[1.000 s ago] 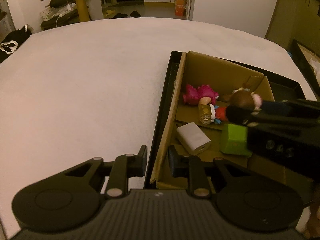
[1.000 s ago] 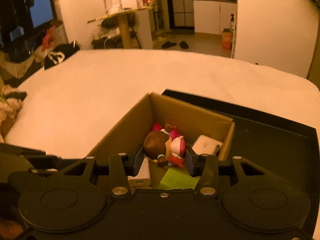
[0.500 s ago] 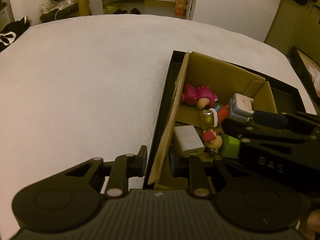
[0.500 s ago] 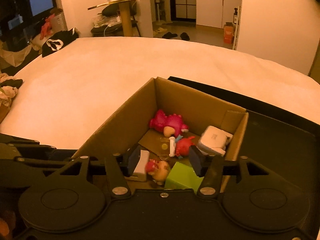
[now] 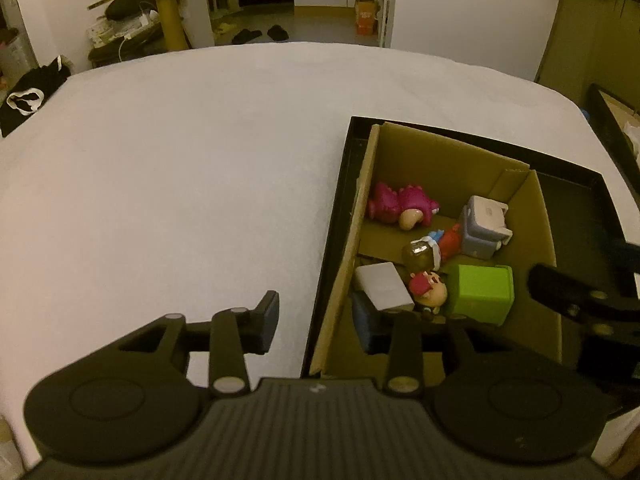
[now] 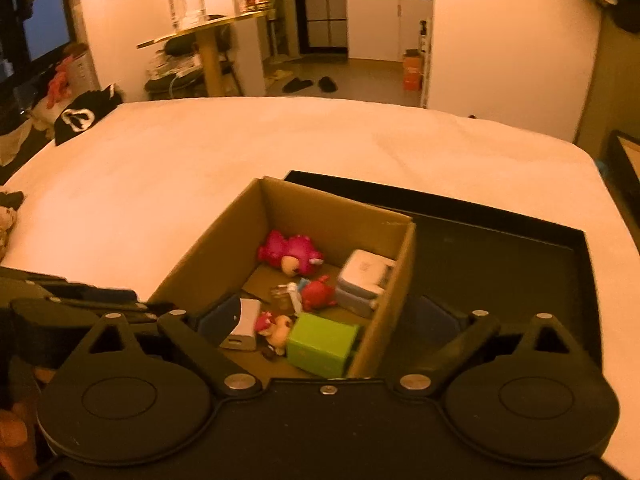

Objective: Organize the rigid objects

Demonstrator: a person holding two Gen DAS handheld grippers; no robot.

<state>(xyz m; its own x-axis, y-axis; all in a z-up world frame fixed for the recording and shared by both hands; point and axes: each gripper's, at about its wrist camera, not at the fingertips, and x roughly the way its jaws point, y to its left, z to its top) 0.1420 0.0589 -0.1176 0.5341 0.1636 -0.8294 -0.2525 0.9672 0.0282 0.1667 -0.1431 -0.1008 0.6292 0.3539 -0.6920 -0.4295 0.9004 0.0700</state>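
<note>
Right gripper [image 6: 328,320] has just opened wide w/ nothing pinched, over the cardboard box [image 6: 332,210]. Little doll [image 6: 274,326] lies in the box by the green block [image 6: 322,344]. Left gripper [image 5: 316,320] has been opening too, straddling the box wall, not squeezing it.

Green block [image 5: 480,294] hides the small figurine's [image 5: 428,290] body; black tray [image 6: 520,248] cut off.

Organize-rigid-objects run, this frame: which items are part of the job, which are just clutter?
Job:
- brown cardboard box
- pink dinosaur toy
- green plastic cube
- small doll figure with red hat
- white rectangular charger block
- grey-white boxy gadget
- black tray under the box

Lying about:
- slippers on the floor
- glass jar on the round side table
- black garment
</note>
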